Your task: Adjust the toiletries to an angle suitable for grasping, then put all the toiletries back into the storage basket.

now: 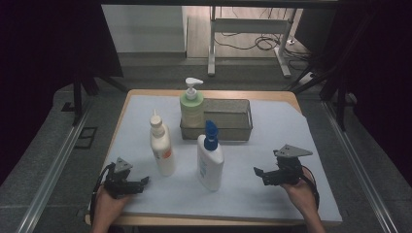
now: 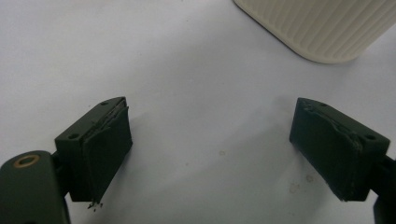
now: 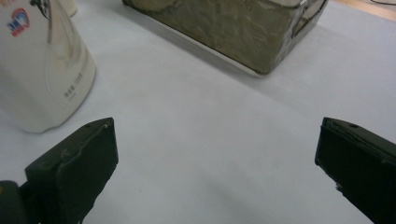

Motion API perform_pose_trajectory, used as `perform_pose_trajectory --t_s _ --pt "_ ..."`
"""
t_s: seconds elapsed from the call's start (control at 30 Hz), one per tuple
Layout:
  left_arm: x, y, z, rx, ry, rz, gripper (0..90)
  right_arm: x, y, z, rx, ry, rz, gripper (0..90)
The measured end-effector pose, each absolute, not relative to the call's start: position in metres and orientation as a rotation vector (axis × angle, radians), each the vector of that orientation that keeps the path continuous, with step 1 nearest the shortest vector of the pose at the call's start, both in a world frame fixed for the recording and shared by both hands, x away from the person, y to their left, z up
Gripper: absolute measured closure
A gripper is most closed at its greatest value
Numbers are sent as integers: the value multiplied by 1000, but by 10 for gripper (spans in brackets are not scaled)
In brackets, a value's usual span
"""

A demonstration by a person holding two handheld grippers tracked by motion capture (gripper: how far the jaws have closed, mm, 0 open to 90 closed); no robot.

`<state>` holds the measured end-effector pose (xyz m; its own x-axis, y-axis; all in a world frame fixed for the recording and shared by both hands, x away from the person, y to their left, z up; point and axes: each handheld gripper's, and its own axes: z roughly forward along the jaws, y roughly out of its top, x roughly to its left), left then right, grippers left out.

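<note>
I hold both fingers released | left gripper (image 1: 130, 183) near white bottle (image 1: 162, 145) | risk: sideways nudge topples it

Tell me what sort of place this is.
Probably a lab or workshop recording station, not a home. A small table under a pale sheet stands between dark curtains, metal rails run along the floor, and loose cables lie under a desk frame beyond.
</note>
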<state>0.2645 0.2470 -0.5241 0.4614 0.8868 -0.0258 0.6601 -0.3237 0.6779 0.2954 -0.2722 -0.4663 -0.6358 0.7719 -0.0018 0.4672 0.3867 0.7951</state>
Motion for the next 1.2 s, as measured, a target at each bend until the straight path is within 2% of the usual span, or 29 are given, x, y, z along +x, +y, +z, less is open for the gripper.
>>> perform_pose_trajectory --t_s 0.7,1.2 --pt "264 247 -524 2089 1283 471 124 286 -284 -509 1137 2325 1042 0" --pt "265 247 -524 2089 1283 469 124 278 -286 -502 1108 2293 1133 0"
